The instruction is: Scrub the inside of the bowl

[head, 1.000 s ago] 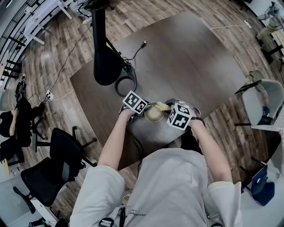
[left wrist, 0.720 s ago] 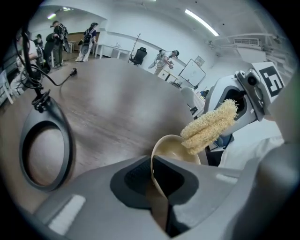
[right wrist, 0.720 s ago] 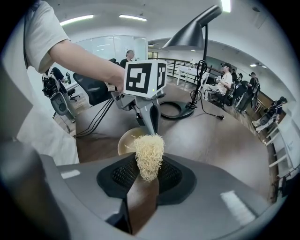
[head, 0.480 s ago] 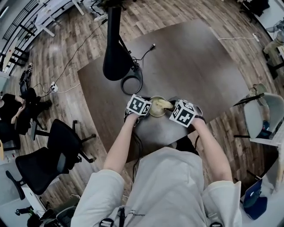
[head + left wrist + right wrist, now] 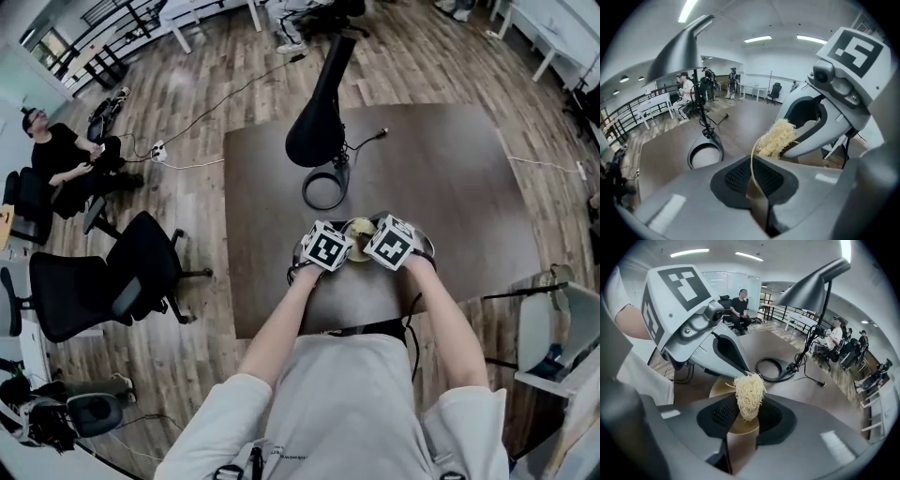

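- Bowl [image 5: 718, 385] stands on the worktop [image 5: 450, 178] near its front edge, between my two tools.
- Left tool [image 5: 754, 174] is clamped on the bowl's rim.
- Right tool [image 5: 747, 414] pinches a scrubber [image 5: 750, 397]. The bowl's hollow lies just beneath it, so I judge the stroke goes downward.

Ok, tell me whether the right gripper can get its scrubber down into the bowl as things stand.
Probably yes. The right gripper holds the scrubber right at the open bowl; the left gripper pinches only its rim, so nothing seems to block the inside.
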`<move>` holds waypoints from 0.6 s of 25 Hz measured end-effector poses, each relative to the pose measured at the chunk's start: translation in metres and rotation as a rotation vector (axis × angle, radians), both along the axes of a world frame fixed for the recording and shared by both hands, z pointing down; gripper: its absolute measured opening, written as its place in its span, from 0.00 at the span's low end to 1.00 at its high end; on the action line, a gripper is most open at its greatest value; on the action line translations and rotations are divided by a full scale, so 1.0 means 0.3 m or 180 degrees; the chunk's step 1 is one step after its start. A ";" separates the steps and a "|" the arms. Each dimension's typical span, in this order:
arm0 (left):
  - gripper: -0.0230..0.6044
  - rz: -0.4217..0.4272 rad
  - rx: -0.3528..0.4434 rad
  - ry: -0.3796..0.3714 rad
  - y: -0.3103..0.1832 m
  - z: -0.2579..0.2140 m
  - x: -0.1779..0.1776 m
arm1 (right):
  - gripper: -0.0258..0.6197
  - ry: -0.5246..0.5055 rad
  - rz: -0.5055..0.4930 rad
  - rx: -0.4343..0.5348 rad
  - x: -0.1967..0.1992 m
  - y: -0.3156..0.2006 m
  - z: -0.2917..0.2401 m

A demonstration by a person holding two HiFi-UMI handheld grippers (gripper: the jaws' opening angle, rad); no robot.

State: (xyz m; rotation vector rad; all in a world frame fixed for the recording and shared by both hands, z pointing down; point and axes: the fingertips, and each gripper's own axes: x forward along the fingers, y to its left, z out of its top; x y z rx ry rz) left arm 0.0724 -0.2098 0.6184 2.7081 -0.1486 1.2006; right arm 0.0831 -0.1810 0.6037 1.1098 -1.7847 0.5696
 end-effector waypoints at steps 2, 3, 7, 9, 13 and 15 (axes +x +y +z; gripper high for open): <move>0.07 -0.0135 0.0002 0.0015 -0.022 -0.014 -0.045 | 0.24 -0.0028 -0.0063 0.0031 -0.041 -0.032 -0.011; 0.07 -0.0191 0.0030 0.0036 -0.037 -0.022 -0.062 | 0.24 -0.0038 -0.0096 0.0043 -0.062 -0.051 -0.014; 0.07 -0.0345 0.0079 0.0033 -0.085 -0.028 -0.132 | 0.24 -0.0133 -0.0204 -0.0079 -0.134 -0.098 -0.015; 0.07 -0.0439 -0.0014 0.0069 -0.093 -0.037 -0.154 | 0.24 -0.0190 -0.0236 -0.0125 -0.146 -0.121 -0.029; 0.07 -0.0732 -0.0240 0.0286 -0.119 -0.070 -0.174 | 0.24 -0.0306 -0.0233 -0.0170 -0.146 -0.140 -0.060; 0.06 -0.0924 -0.0361 0.0426 -0.143 -0.084 -0.180 | 0.24 -0.0312 -0.0197 -0.0130 -0.140 -0.158 -0.077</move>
